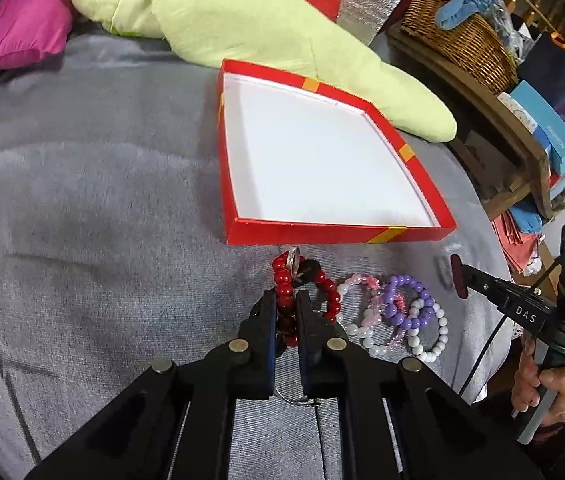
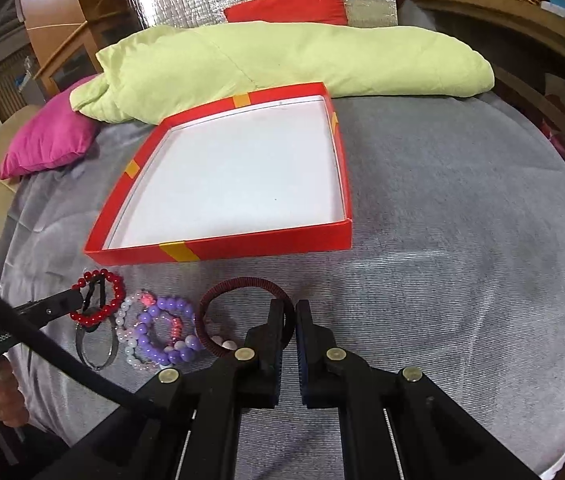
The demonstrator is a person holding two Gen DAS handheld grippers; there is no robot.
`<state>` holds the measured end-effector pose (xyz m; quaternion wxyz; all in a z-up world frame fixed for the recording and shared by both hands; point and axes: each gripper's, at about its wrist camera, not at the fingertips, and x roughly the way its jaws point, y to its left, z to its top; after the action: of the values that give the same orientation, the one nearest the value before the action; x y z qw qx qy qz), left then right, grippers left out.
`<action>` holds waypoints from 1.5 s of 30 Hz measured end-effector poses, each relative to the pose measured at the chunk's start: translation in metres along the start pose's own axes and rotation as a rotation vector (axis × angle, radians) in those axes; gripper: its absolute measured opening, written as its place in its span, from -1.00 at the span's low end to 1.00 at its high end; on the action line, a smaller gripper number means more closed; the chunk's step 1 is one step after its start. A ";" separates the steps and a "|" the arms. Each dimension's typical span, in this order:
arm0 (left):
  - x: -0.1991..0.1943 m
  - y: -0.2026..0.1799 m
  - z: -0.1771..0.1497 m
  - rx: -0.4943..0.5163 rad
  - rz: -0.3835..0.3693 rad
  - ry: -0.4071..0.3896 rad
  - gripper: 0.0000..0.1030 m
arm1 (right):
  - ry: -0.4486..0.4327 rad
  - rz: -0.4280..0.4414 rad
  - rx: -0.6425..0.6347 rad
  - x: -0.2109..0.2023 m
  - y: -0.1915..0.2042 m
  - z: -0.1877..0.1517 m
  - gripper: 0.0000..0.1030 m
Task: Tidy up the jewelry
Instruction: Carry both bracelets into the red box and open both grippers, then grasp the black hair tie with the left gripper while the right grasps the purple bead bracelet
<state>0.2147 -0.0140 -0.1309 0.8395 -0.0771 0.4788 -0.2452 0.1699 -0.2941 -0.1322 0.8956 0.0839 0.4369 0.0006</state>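
Note:
A shallow red box (image 1: 334,234) with a white inside lies open on the grey bedspread; it also shows in the right wrist view (image 2: 266,246). My left gripper (image 1: 286,300) is shut on the red bead bracelet (image 1: 324,284), which also shows in the right wrist view (image 2: 112,292). Pink-white (image 1: 366,312), purple (image 1: 410,304) and white bead bracelets (image 1: 436,340) lie beside it. My right gripper (image 2: 290,310) is shut on a dark red hair band (image 2: 238,286), in front of the box. A thin metal bangle (image 2: 96,350) lies under the red beads.
A light green quilt (image 2: 282,60) lies behind the box, with a pink cushion (image 2: 48,144) at the left and a red cushion (image 2: 294,2) further back. A wicker basket (image 1: 458,36) and stacked boxes stand on wooden furniture at the right.

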 end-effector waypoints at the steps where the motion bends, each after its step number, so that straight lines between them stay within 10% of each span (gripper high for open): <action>1: -0.001 -0.001 0.001 0.006 -0.002 -0.007 -0.81 | -0.005 0.006 0.000 -0.001 0.001 0.000 -0.87; 19: -0.028 -0.031 0.049 0.093 -0.155 -0.253 -0.81 | -0.128 0.115 0.065 0.006 0.015 0.043 -0.87; 31: 0.037 -0.014 0.102 0.004 -0.096 -0.193 -0.81 | -0.094 0.102 0.152 0.053 0.007 0.083 -0.84; 37: 0.040 -0.014 0.098 0.027 -0.023 -0.180 -0.10 | -0.117 0.096 0.178 0.054 -0.003 0.091 -0.80; 45: 0.016 0.002 0.084 0.036 0.053 -0.166 0.00 | -0.100 0.126 0.187 0.036 -0.018 0.083 -0.80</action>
<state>0.2924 -0.0289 -0.0995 0.8838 -0.0690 0.4049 -0.2242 0.2558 -0.3212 -0.1132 0.9026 0.1944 0.3839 0.0122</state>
